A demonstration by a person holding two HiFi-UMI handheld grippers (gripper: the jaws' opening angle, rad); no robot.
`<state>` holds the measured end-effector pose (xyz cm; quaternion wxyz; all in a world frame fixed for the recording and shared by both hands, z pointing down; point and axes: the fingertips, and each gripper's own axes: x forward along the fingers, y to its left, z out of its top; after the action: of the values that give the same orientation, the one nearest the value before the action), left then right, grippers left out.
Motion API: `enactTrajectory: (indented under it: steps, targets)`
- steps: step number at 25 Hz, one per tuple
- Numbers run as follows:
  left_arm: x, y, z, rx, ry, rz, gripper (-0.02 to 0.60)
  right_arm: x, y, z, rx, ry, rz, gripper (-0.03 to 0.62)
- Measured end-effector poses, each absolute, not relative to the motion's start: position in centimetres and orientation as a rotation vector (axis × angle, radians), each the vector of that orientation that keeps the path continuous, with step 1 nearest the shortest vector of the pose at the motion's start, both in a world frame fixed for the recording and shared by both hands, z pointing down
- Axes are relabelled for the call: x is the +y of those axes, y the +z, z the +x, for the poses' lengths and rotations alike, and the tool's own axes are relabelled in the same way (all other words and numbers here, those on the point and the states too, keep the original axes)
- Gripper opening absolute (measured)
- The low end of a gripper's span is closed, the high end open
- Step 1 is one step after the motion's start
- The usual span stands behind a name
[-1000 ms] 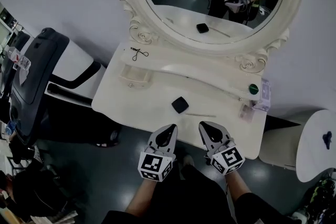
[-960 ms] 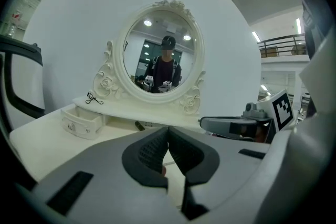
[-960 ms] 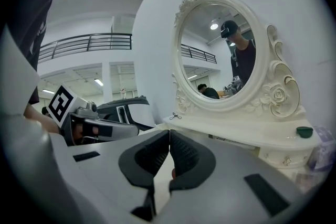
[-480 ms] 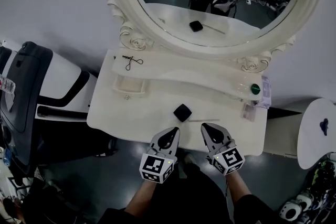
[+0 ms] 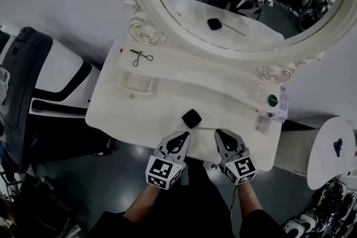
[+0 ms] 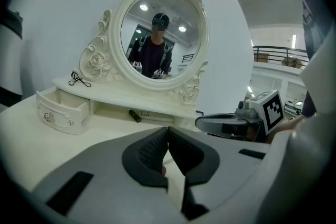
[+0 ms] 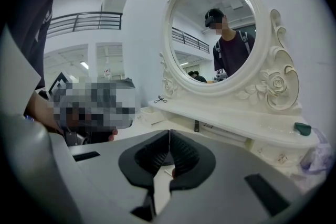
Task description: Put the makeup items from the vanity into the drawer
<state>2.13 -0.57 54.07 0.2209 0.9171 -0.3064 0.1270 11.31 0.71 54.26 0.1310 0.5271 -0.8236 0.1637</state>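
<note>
Lowered to the vanity's (image 5: pixel 125 114) front edge, left gripper (image 5: pixel 179 139) and right gripper (image 5: pixel 221 137) are closed and empty, evidently staged beside the black compact (image 5: pixel 191 117) for pickup.

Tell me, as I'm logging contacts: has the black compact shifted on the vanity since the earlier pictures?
No. The black compact still lies near the front edge of the vanity, right of the open drawer.
</note>
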Motion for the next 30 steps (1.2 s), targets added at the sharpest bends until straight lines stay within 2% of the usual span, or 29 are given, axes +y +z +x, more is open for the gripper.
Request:
enactTrajectory:
  steps: [18,22,30]
  targets:
    - [-0.6,59.1,3.4,-0.901,0.391,2.422,0.015,0.2,64.3,10.7,-2.186,0.240,0.812,0.028]
    - [-0.5,60.6,2.9,-0.921,0.403,2.388,0.015,0.5,66.8,10.5,-2.117,0.198,0.616,0.089]
    - [-0.7,61.9,1.5,-0.963,0.395,2.345,0.015,0.4,69.0,11.3,-1.984,0.216,0.350,0.094]
